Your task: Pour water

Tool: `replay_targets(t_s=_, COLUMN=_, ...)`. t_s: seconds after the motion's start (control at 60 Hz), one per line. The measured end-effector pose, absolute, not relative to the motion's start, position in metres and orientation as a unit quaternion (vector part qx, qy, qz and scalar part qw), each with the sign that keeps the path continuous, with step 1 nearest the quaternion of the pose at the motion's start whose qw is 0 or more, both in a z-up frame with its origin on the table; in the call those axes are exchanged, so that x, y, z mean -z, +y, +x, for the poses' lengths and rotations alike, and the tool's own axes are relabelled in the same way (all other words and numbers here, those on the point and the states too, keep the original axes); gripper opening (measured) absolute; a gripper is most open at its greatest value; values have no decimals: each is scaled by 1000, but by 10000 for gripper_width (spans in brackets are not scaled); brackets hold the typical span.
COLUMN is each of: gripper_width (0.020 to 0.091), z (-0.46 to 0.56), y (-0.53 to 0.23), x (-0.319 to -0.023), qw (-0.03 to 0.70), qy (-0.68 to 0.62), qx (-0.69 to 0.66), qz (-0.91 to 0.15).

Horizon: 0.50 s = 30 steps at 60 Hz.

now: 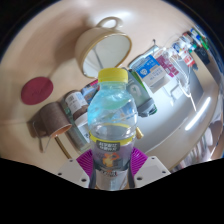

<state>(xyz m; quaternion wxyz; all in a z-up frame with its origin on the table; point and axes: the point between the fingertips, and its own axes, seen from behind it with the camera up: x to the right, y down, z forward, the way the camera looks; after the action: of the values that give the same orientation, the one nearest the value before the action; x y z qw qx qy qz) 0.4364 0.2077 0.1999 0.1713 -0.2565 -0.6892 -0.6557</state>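
Tongs (110,170) clamped on one clear water bottle (110,125) with yellow cap, held upright between both pink pads. Beyond: one cream cup (105,45) tipped sideways, one red coaster (38,90), several cartons (150,68), all on beige surface (60,30).

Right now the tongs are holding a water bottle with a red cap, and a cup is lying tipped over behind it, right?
Not quite. The gripper view shows the bottle has a yellow cap, not red. The tongs do hold it, and the cup does lie tipped behind it.
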Motion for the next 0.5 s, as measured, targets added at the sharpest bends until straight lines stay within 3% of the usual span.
replay_targets(t_s=0.117, gripper_width=448, z=443, y=204, x=-193, qw=225, qy=-663, qx=623, qz=-348)
replay_targets(t_s=0.217, gripper_width=449, z=453, y=205, x=-197, qw=323, qy=-586, qx=572, qz=-475)
replay_targets(t_s=0.333, gripper_width=452, z=452, y=193, x=-187, qw=495, qy=-391, qx=368, qz=-683)
replay_targets(t_s=0.4, gripper_width=452, z=442, y=184, x=-175, qw=572, qy=-257, qx=216, qz=-748)
replay_targets(t_s=0.5, gripper_width=450, z=454, y=178, x=-161, qw=606, qy=-133, qx=111, qz=-776)
